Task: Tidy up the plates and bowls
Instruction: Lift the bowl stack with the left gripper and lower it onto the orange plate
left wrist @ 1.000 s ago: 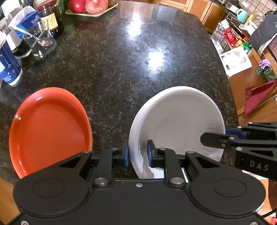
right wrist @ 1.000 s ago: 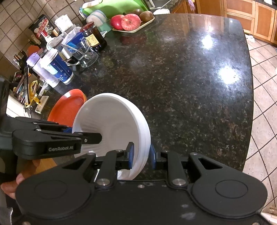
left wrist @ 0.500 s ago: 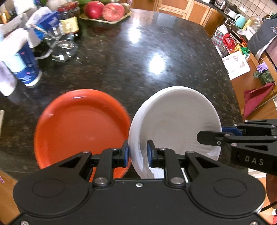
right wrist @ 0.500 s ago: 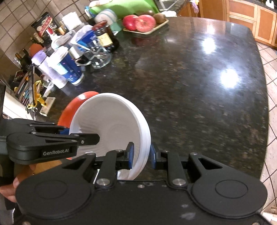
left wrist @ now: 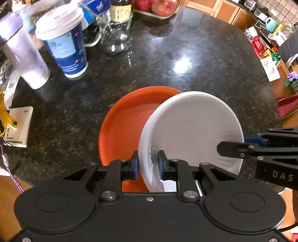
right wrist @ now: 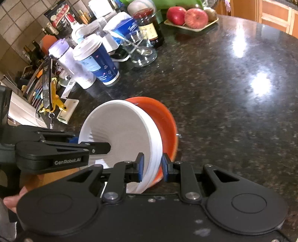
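A white ribbed bowl [left wrist: 191, 128] is held in the air by both grippers. My left gripper [left wrist: 148, 163] is shut on its near-left rim. My right gripper [right wrist: 151, 166] is shut on the opposite rim, and its fingers [left wrist: 240, 145] show at the right in the left wrist view. The bowl [right wrist: 119, 130] hangs over the right part of an orange plate [left wrist: 124, 122] that lies on the dark granite counter [left wrist: 186, 61]. In the right wrist view the orange plate [right wrist: 163, 121] shows behind the bowl. I cannot tell whether the bowl touches the plate.
A blue paper cup [left wrist: 63, 42], a lilac tumbler [left wrist: 22, 54], a glass jar [left wrist: 117, 37] and a dark bottle stand at the far left. A tray of apples [right wrist: 190, 16] is at the back. A white card [left wrist: 17, 126] lies at the left edge.
Both grippers have carried the white bowl to the left, from beside the orange plate to over its right part. The cups and jars have come closer in view.
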The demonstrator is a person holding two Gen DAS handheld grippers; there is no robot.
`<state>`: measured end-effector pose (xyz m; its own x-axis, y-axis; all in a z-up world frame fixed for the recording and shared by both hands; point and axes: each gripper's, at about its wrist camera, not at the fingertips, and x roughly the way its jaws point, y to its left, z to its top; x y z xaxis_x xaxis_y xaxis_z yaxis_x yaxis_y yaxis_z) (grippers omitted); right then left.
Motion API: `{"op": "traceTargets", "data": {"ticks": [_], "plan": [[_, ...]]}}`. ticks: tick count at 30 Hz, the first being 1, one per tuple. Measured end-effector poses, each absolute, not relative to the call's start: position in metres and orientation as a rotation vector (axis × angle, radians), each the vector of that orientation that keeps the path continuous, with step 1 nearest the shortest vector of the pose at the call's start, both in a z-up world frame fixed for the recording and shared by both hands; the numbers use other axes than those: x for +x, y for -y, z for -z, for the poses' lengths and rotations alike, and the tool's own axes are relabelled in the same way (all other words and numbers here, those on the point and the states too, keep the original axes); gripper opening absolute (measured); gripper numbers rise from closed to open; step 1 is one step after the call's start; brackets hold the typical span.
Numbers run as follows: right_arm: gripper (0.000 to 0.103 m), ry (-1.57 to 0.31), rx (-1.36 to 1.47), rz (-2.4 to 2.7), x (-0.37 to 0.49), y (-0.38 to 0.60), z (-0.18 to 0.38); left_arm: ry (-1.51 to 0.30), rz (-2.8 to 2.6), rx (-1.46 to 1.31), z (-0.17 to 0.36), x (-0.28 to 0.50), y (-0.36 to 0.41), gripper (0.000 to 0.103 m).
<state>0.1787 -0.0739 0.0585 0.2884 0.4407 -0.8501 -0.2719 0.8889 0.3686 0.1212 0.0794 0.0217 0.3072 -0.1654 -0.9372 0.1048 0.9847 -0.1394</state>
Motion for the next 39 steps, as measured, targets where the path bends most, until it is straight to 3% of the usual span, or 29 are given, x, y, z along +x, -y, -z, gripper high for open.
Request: {"op": "traceTargets", "data": {"ticks": [24, 39], "plan": [[0.033, -1.14, 0.205, -0.351, 0.186, 0.054, -0.051, -1.165, 0.344, -0.027, -0.022, 0.14, -0.112, 0.029], [0.033, -1.069, 0.212, -0.343, 0.175, 0.061, -0.071, -1.075, 0.329, -0.045, -0.043, 0.131, -0.123, 0.03]]}}
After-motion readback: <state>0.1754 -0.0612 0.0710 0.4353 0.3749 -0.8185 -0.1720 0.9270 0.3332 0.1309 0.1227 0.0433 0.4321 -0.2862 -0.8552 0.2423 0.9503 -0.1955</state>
